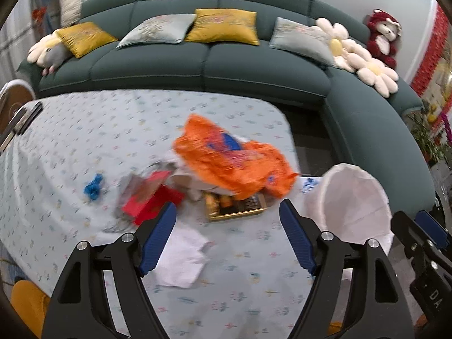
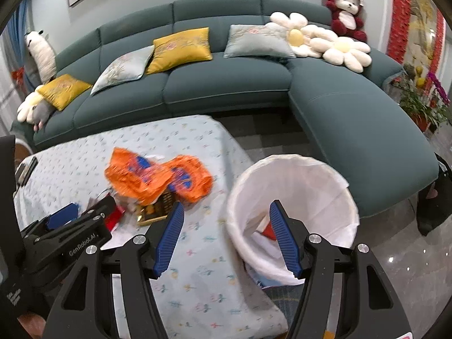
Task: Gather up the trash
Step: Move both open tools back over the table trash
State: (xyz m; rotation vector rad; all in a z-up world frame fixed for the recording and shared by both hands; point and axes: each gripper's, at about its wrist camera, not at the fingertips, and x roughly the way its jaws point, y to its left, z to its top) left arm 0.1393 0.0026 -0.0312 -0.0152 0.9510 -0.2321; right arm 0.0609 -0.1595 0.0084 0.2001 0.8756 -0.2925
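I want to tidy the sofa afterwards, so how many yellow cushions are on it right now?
2. One yellow cushion leans against the sofa back near the middle; the other yellow cushion lies at the left end beside the plush toys. None seems hidden.

A big orange bag [image 1: 234, 158] lies crumpled on the table, with blue marks on it. It covers part of a small gold box [image 1: 237, 206] with dark and yellow things inside. A red packet [image 1: 152, 200] lies flat just left of the box, beside some grey and white scraps. A little blue scrap [image 1: 93, 187] sits alone, further left. A white paper [image 1: 183, 260] lies flat, closer to the camera. The bin [image 2: 293, 197] stands beside the table, off its right edge. It is round with a white liner and tilts a bit. Red and white trash [image 2: 265, 233] lies at its bottom.
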